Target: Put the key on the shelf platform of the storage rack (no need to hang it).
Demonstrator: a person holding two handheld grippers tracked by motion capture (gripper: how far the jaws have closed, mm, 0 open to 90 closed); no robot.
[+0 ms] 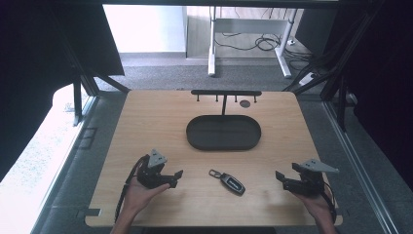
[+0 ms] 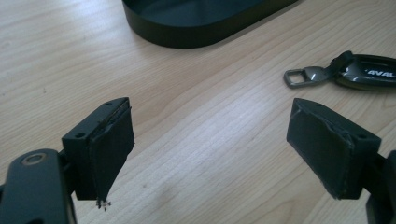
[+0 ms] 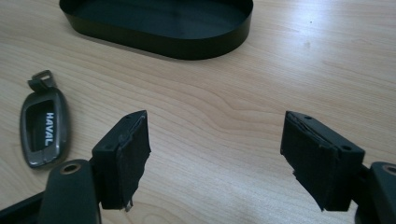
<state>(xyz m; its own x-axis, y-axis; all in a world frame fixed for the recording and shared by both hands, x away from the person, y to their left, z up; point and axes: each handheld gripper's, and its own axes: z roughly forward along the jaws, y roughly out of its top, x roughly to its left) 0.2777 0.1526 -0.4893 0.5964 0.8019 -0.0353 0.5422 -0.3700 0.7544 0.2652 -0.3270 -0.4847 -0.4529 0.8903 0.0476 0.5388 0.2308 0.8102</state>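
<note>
lying flat, key fob [image 2: 362, 74] cut off by frame edge.

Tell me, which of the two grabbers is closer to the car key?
The left gripper. The car key lies on the table between both, but nearer it than the right gripper, which waits farther off. Both stand open, holding nothing.

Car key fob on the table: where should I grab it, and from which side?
Grip the car key fob across its narrow width, mid-body, coming from above. It lies flat, and its metal ring looks too thin and loose to hold. Both the left gripper and right gripper are open and empty.
</note>
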